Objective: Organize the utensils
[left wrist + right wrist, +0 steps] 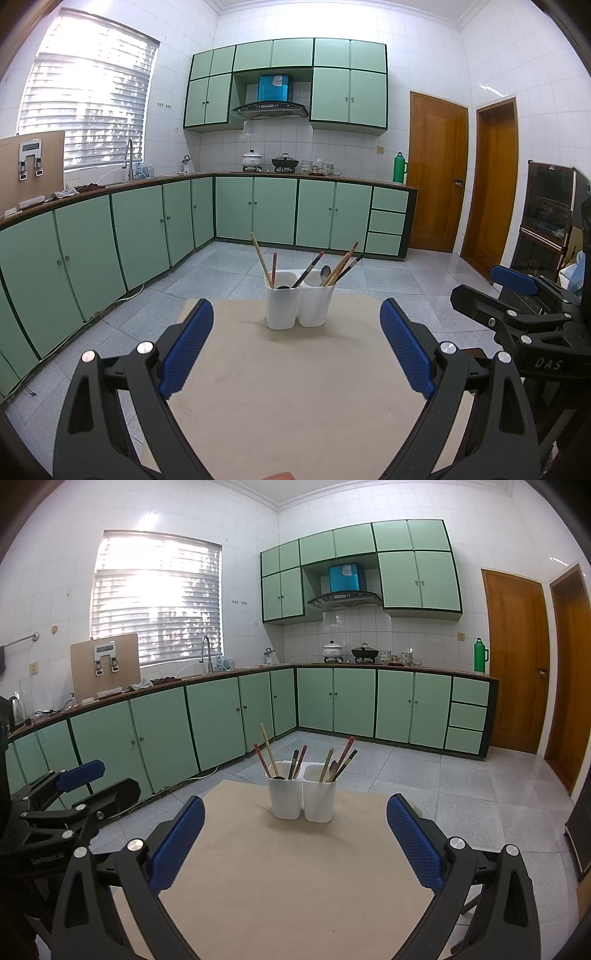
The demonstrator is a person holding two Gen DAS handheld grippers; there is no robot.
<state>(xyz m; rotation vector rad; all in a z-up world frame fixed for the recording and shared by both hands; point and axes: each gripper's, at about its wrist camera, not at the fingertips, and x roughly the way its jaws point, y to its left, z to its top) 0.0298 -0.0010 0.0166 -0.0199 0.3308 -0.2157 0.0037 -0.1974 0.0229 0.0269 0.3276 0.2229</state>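
Two white utensil cups stand side by side at the far middle of a beige table (pixel 295 387). The left cup (pixel 281 306) holds several chopsticks and a dark spoon. The right cup (pixel 316 304) holds a metal spoon (pixel 325 273) and several chopsticks. They also show in the right wrist view: left cup (pixel 286 794), right cup (pixel 319 797). My left gripper (pixel 295 347) is open and empty, short of the cups. My right gripper (pixel 295 843) is open and empty, also short of them. It appears at the right of the left wrist view (pixel 517 295).
The table (pixel 295 886) stands on a grey tiled floor. Green cabinets (pixel 147 229) and a counter run along the left and back walls. Wooden doors (pixel 437 173) are at the right. A dark rack (pixel 550 221) stands at the far right.
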